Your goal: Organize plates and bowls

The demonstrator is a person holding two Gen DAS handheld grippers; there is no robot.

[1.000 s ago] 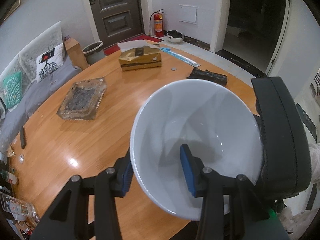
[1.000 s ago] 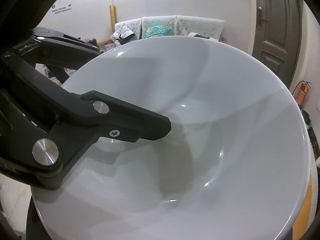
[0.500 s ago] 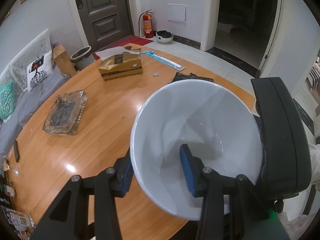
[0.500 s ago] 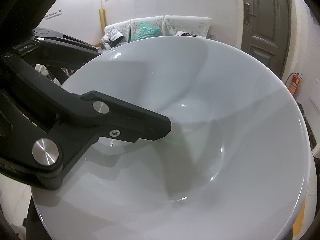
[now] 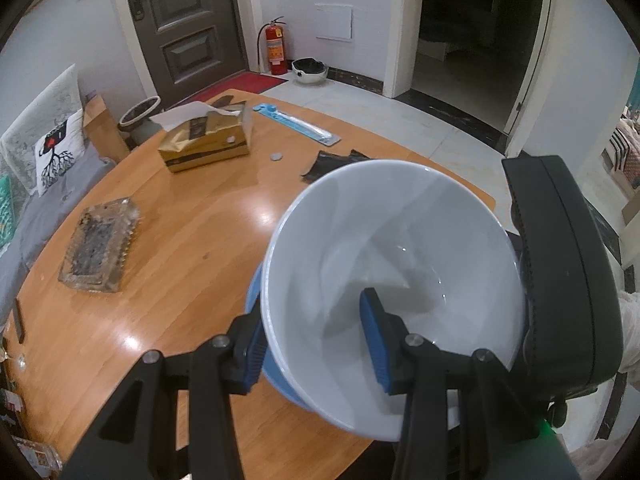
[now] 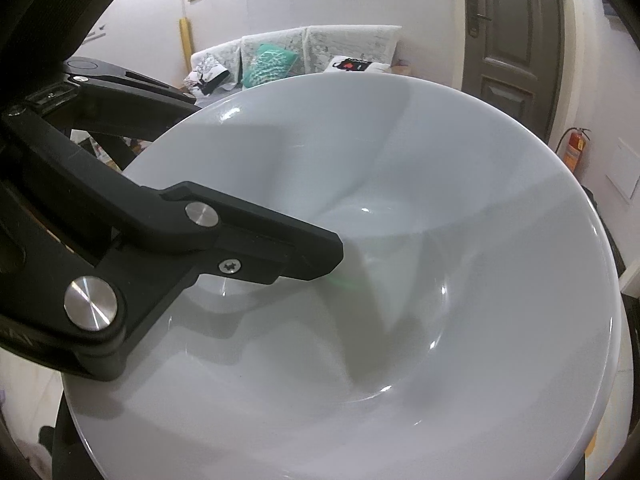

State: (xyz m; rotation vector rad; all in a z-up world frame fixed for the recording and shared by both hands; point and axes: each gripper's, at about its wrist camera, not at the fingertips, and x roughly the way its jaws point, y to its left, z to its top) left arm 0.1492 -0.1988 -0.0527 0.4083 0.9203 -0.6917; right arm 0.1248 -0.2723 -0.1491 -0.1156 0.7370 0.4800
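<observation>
A large white bowl (image 5: pixel 400 240) hangs tilted over the near right edge of the round wooden table (image 5: pixel 180 240). My left gripper (image 5: pixel 316 332) is shut on its near wall, one blue pad (image 5: pixel 374 332) inside and the other outside. A blue curved dish (image 5: pixel 276 376) peeks out under the bowl's left side; whether they touch is hidden. In the right wrist view the bowl (image 6: pixel 400 320) fills the frame, with the left gripper's inner finger (image 6: pixel 280 248) reaching in. The right gripper's black housing (image 5: pixel 560 280) sits against the bowl's right rim; its fingers are hidden under the bowl.
On the table lie a glass ashtray (image 5: pixel 100 248), a gold tissue box (image 5: pixel 204 144), a blue packaged tool (image 5: pixel 296 124), a coin (image 5: pixel 276 156) and a black pouch (image 5: pixel 332 162). A sofa with cushions (image 5: pixel 52 152) lines the left wall.
Both hands carried the bowl along together; the ashtray and tissue box slid left and down in the left wrist view. A blue dish has come into sight beneath the bowl.
</observation>
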